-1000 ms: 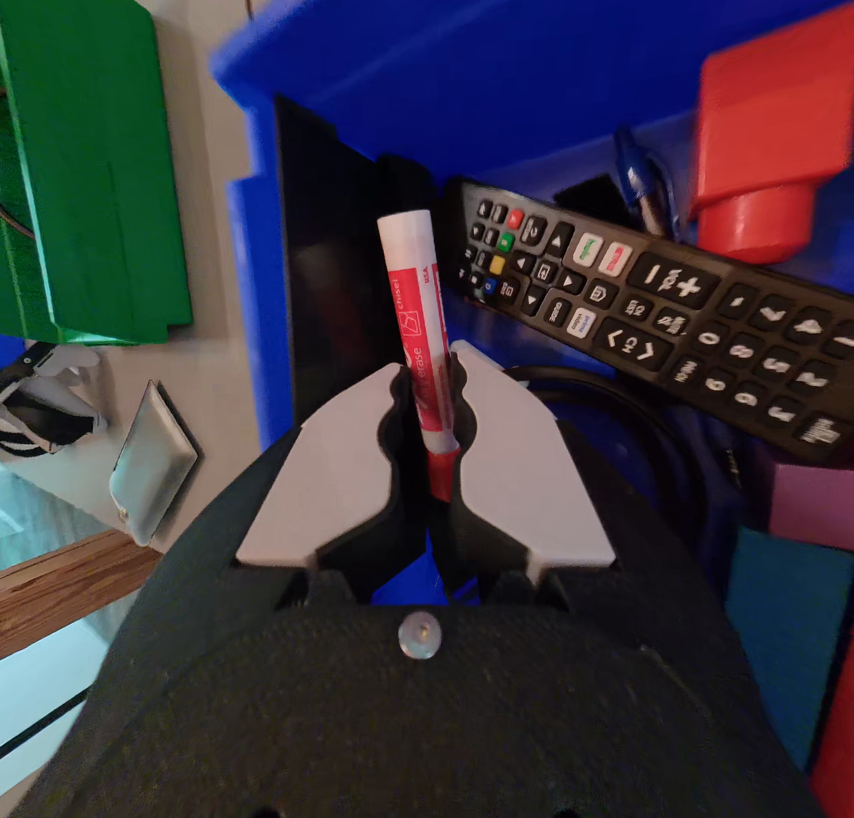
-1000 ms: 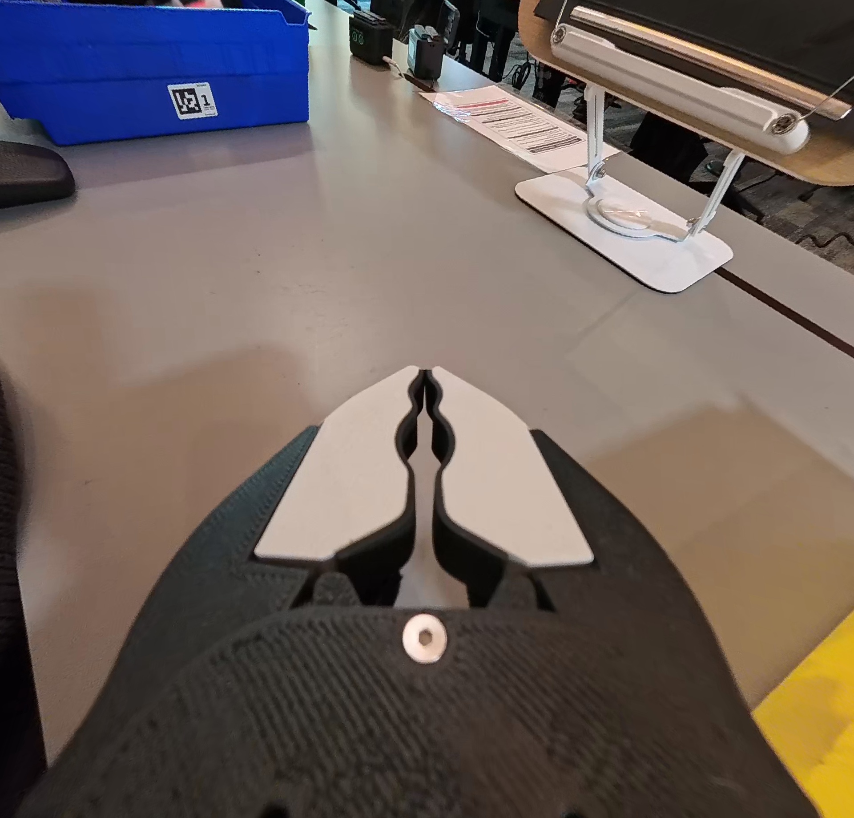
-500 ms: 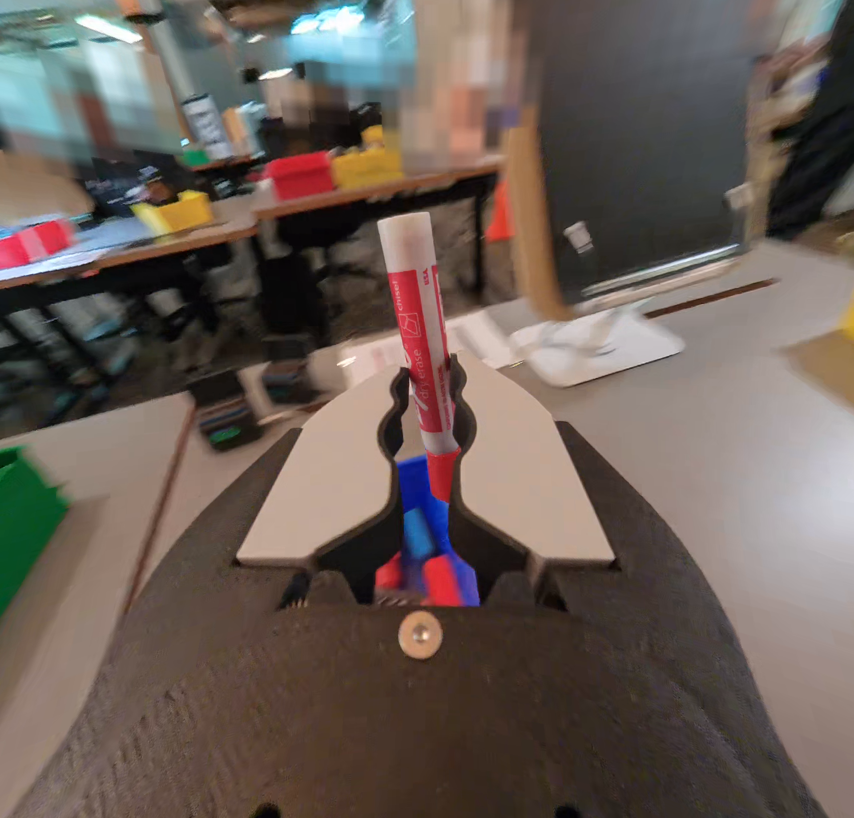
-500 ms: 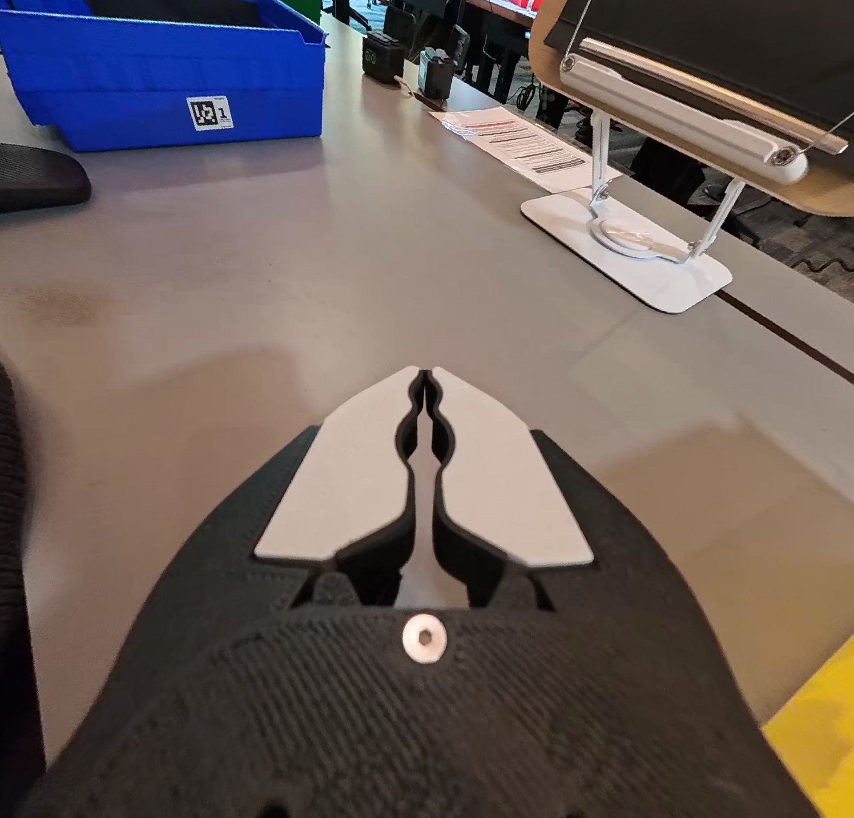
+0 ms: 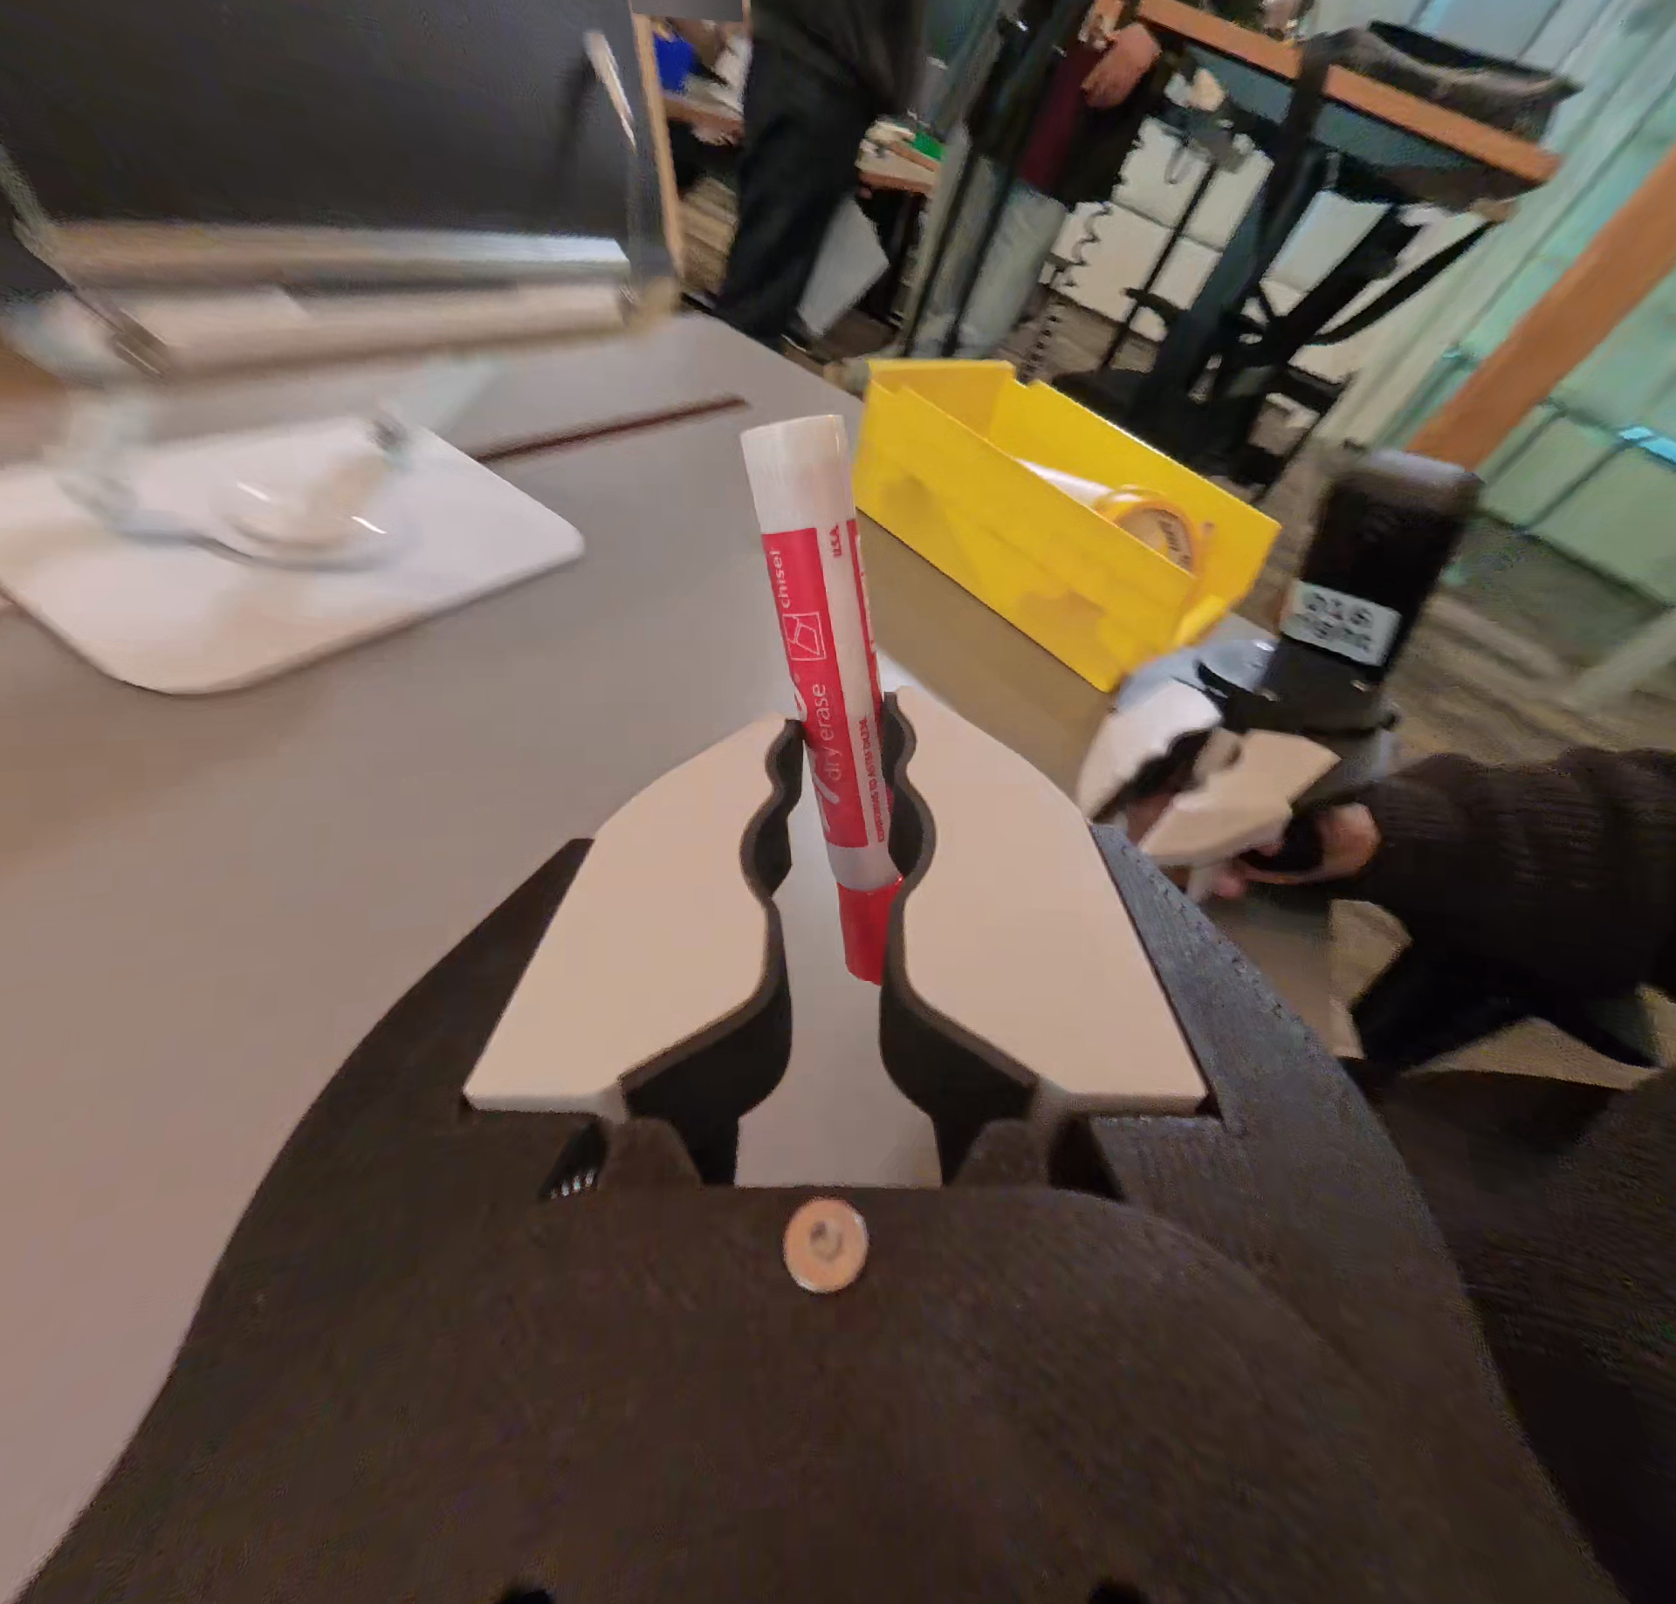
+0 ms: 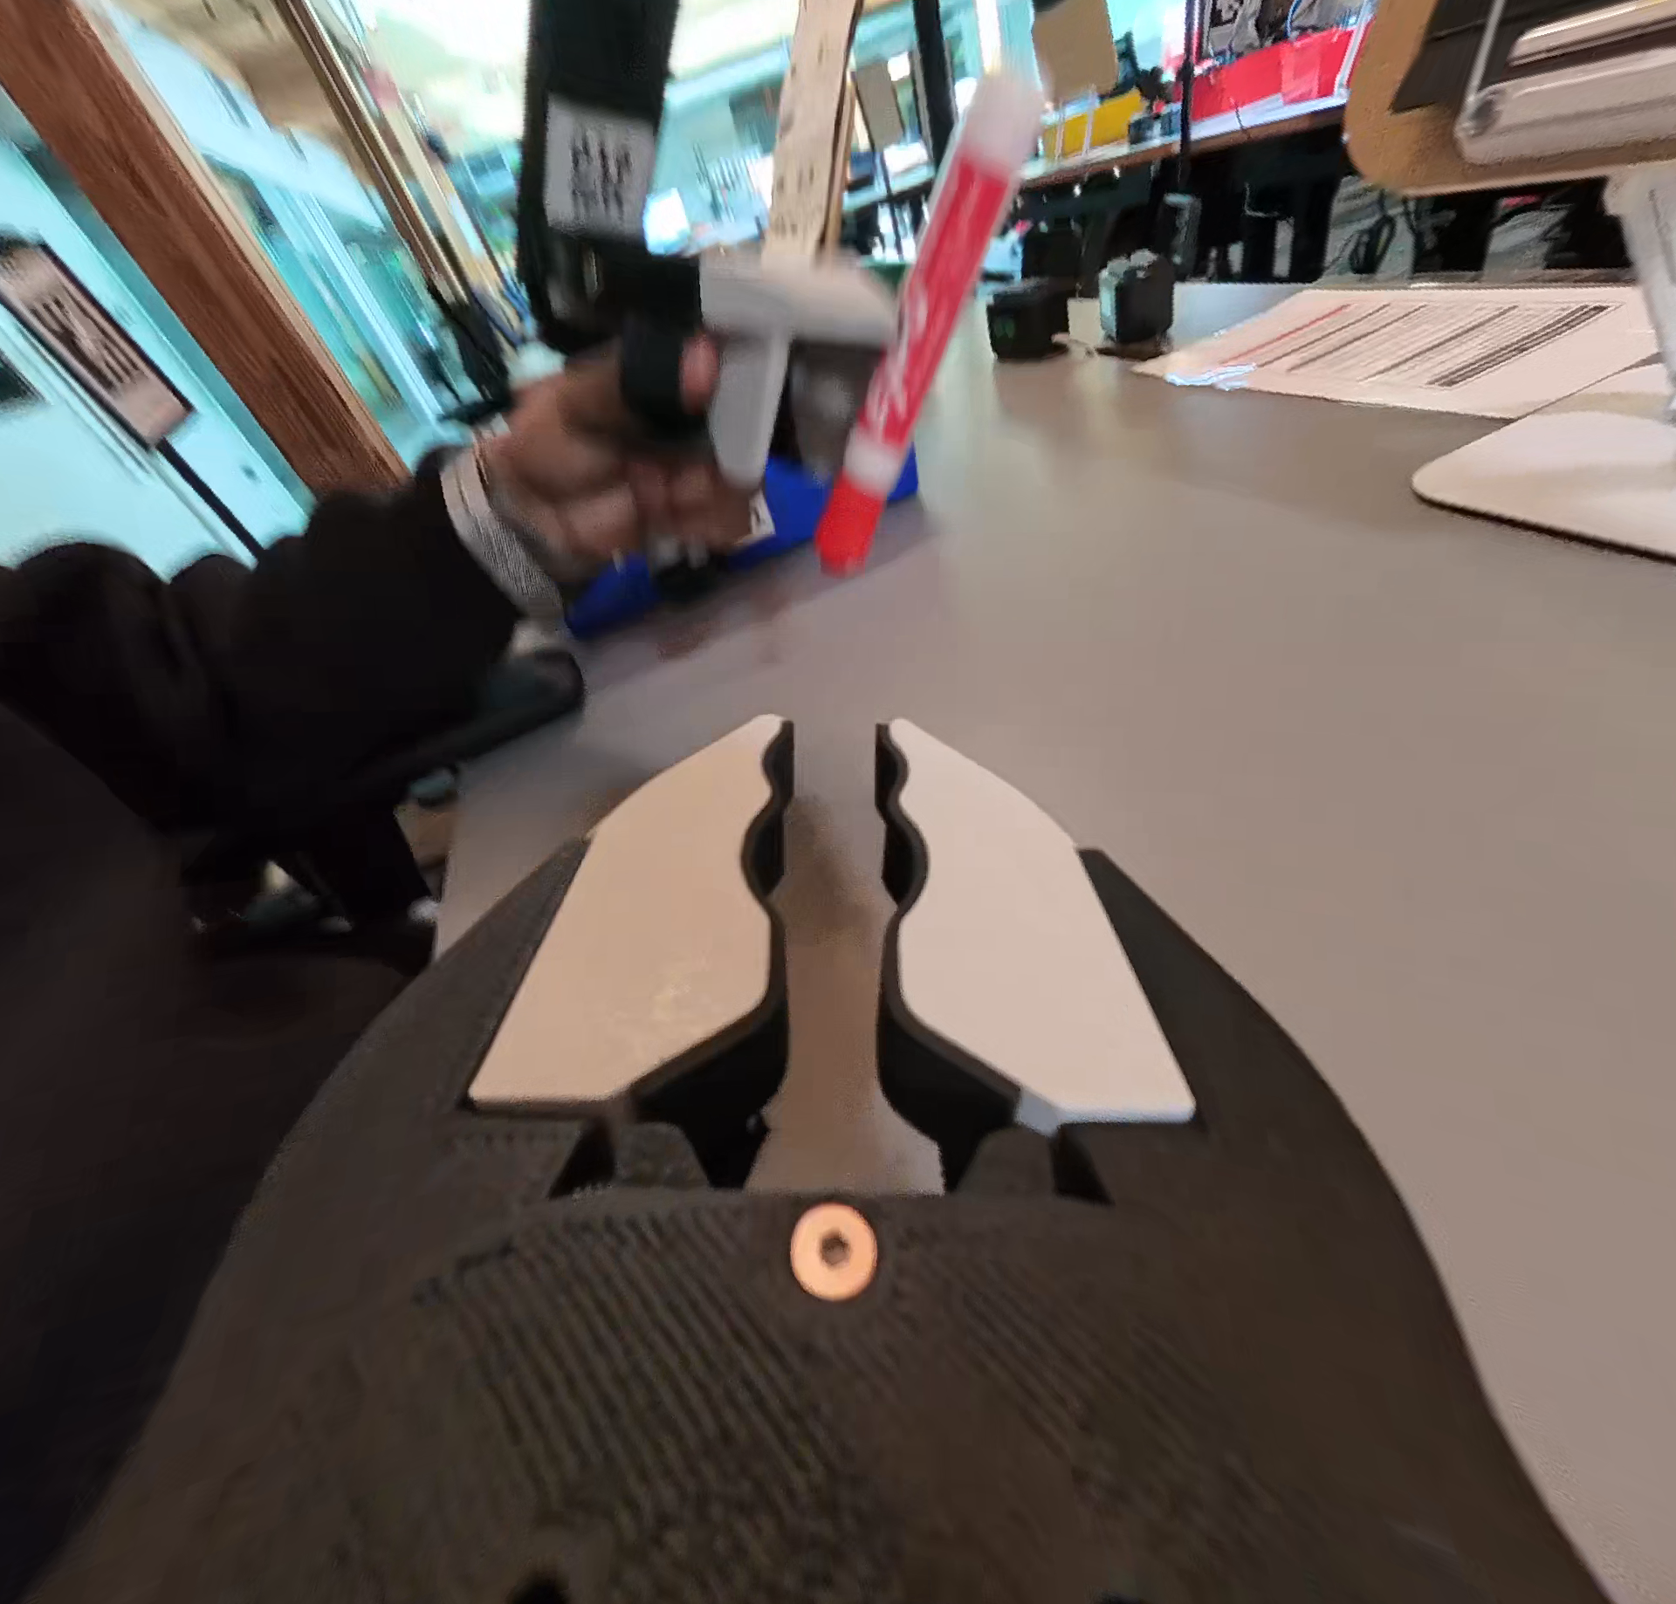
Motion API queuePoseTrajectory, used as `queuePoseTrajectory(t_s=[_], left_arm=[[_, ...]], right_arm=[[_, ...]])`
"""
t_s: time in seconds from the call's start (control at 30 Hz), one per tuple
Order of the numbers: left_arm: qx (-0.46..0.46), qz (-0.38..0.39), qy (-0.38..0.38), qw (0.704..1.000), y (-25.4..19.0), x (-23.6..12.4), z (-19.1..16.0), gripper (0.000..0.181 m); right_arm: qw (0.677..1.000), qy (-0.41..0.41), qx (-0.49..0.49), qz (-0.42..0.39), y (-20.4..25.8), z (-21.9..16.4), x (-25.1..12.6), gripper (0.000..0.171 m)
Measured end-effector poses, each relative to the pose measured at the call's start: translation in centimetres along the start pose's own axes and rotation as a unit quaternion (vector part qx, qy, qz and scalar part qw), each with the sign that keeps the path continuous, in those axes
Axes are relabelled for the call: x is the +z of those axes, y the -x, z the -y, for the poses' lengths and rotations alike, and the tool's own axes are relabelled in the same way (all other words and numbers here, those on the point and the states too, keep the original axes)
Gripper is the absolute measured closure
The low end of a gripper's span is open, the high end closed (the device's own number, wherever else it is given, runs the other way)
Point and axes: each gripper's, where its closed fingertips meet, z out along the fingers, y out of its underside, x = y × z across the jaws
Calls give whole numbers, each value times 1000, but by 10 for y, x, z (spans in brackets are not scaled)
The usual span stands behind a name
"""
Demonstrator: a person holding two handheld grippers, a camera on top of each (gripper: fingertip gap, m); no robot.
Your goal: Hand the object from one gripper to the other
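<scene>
My left gripper (image 5: 839,713) is shut on a red and white marker (image 5: 821,654), which stands upright between the fingertips with its red cap down. In the right wrist view the same marker (image 6: 925,327) hangs tilted in the left gripper (image 6: 871,318), ahead and to the upper left, above the grey table (image 6: 1270,744). My right gripper (image 6: 833,731) is open a little and empty, low over the table. It also shows at the right of the left wrist view (image 5: 1170,790), held by a hand in a dark sleeve.
A yellow bin (image 5: 1052,527) sits on the table beyond the marker. A white stand base (image 5: 263,554) under a dark board is at the left. A blue bin (image 6: 689,554) lies behind the left hand. Papers (image 6: 1415,350) and people stand farther back. Some 12 cm of space lies between my two pairs of fingers. Between my left fingertips and the white stand base (image 5: 263,554) there is roughly 35 cm.
My left gripper lifted the marker out of the blue bin and swung right toward the right gripper. My right gripper turned left to face it and its jaws parted a little.
</scene>
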Motion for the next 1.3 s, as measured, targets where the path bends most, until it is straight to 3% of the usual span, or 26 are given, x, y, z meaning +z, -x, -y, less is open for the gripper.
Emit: queuePoseTrajectory(t_s=[0.1,0.27,0.4,0.77,0.83,1.2,1.3], left_arm=[[-32,-44,38,998,-9,27,-40,161],[-40,-100,106,988,-26,49,-94,161],[-28,-124,154,980,-41,54,-113,162],[51,-189,192,962,-87,53,-133,161],[53,-195,190,961,-92,53,-133,162],[49,-215,178,959,-100,52,-131,161],[53,-213,181,959,-101,52,-132,146]], right_arm=[[998,-25,53,15,-15,11,1,150],[999,-19,44,-7,-25,14,-17,150],[995,77,0,-66,-46,-13,-24,150],[987,61,135,60,-11,-17,-10,142],[985,69,142,65,-11,-20,-10,151],[979,50,181,77,-8,-15,-10,152],[979,29,187,78,-9,-8,-12,152]])
